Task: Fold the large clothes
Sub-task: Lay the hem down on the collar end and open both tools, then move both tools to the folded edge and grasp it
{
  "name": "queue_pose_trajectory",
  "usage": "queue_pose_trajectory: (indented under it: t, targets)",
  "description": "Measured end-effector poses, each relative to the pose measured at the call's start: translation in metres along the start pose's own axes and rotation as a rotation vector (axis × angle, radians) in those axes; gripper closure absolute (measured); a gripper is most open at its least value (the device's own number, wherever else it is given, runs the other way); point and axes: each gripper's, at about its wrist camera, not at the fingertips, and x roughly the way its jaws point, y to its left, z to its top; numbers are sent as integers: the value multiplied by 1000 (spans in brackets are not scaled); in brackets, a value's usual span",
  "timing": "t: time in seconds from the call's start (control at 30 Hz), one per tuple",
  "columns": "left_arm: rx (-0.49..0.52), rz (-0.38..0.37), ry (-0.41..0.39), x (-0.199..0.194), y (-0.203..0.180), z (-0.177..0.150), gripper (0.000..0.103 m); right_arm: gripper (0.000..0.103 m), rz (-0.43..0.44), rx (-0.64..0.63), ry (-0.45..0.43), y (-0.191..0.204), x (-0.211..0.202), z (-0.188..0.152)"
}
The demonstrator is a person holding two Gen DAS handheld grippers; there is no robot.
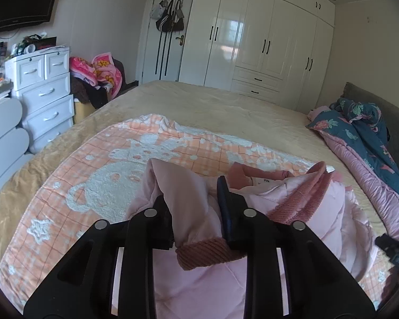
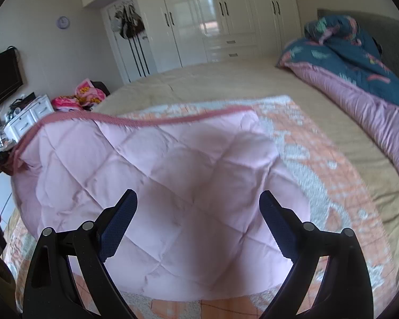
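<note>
While the pink quilted jacket [image 1: 188, 207] lies on the orange-and-white blanket [image 1: 98, 175] spread over the bed [image 1: 212, 106], the left gripper [image 1: 196, 199] has its fingers [image 1: 227, 212] clenched on a sleeve [image 1: 178, 183] of it, w/ the ribbed dark-pink cuff [image 1: 207, 254] hanging just below the pads. Sleeve stands up betw. the fingers; the ribbed collar [image 1: 303, 194] sits just right of them.

Far left in the left wrist view: white drawer unit [image 1: 44, 90], TV [image 1: 21, 0] above it, pink blanket pile [image 1: 98, 70] beside it. Further right: door w/ hanging bags [image 1: 170, 18], then white wardrobe [image 1: 258, 34], then blue floral quilt [image 1: 364, 127] at the headboard end.

Right wrist view: jacket body [image 2: 173, 175] is blurred, its dark-pink trimmed hem [image 2: 146, 119] raised toward the left. Right gripper [image 2: 198, 222] is above the fabric, fingers [image 2: 119, 223] spread wide apart & released, nothing betw. them. Blanket shows at right, quilt beyond.
</note>
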Motion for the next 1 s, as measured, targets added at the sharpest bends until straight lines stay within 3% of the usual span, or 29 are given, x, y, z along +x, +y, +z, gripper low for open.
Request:
queue_pose_trajectory:
  t: [0.13,0.2,0.23,0.3,0.43,0.5,0.73,1.0]
  targets:
    - [4,-1,2,-1,1,0,81,9,19,-4,18,1,5,-4]
    - [-3,-13,6,-3,1,1,75,9,14,-16,16,5,3,-3]
    - [-6,-27,6,-4,0,2,69,9,8,-22,15,6,2,-2]
    - [-11,-62,5,-8,-1,3,45,8,-15,-41,8,8,1,-2]
    - [8,-77,-11,-19,-9,4,37,8,-44,-83,-8,15,-5,-1]
    - [7,-84,-22,-25,-10,4,13,7,-53,-95,-19,17,-8,0]
    - [54,-28,-88,-52,-13,6,9,6,-65,-117,-44,17,-18,4]
    - [56,33,-22,-48,3,-11,9,6,-94,-145,-74,21,-30,7]
